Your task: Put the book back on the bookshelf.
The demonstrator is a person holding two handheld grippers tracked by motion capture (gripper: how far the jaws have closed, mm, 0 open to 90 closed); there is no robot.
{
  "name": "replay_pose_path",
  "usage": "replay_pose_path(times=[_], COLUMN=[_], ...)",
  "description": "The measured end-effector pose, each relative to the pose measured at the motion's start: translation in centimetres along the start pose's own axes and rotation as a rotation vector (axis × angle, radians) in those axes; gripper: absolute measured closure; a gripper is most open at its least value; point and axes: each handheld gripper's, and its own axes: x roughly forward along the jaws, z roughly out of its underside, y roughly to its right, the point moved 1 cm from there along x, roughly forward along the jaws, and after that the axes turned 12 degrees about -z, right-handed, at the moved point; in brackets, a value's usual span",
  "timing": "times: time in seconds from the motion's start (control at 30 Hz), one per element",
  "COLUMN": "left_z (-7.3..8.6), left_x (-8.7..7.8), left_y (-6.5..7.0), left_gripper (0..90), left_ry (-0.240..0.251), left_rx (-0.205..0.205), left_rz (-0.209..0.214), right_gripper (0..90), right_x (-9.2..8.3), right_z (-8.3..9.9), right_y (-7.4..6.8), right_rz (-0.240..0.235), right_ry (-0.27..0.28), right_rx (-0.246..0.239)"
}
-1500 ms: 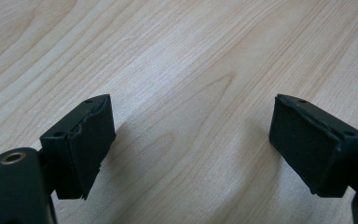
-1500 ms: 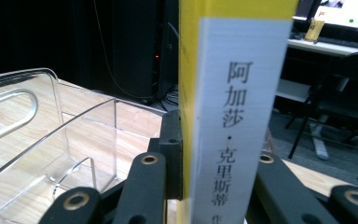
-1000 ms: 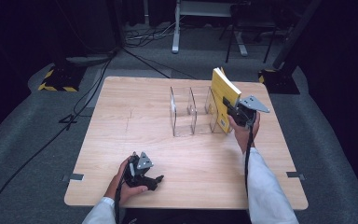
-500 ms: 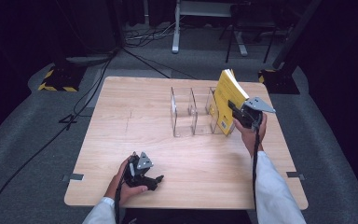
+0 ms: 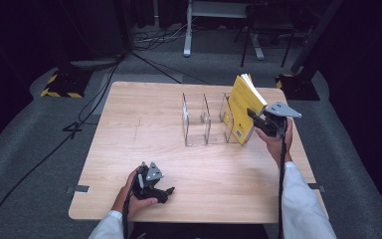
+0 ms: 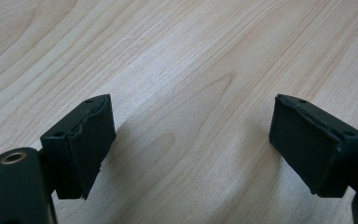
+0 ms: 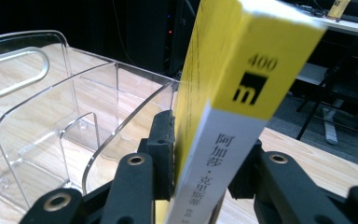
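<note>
A yellow book (image 5: 240, 105) with a white spine stands tilted at the right end of a clear acrylic rack (image 5: 185, 119). Whether its foot is inside the last compartment I cannot tell. My right gripper (image 5: 252, 119) holds the book from the right. In the right gripper view its jaws flank the book (image 7: 242, 56), with both pads (image 7: 164, 149) against it. These jaws have just been opening a little, and the book is still between them. My left gripper (image 5: 165, 191) rests near the table's front edge. It is open (image 6: 191, 154) over bare wood (image 6: 182, 70) with nothing between its pads.
The rack (image 7: 37, 116) has several upright slots with curved walls and no contents in the left ones. The wooden table (image 5: 144, 109) sits on grey carpet. Cables, a stand base (image 5: 62, 82) and desk legs lie beyond the far edge.
My right hand and the book have shifted a little to the right, and the book's top leans further right. The left hand has not moved.
</note>
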Motion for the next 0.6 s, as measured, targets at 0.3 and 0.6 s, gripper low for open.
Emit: replay_pose_path(times=[0.3, 0.6], left_z=[0.0, 0.0], left_x=[0.0, 0.0], left_y=[0.0, 0.0], left_gripper=[14.8, 14.8], left_ry=[0.0, 0.0], left_rx=[0.0, -0.001], left_rz=[0.0, 0.001], right_gripper=[65.9, 62.3], right_x=[-0.5, -1.3], right_z=[-0.4, -0.7], right_y=[0.1, 0.2], right_rz=[-0.013, -0.031], right_ry=[-0.053, -0.092], right_rx=[-0.021, -0.042])
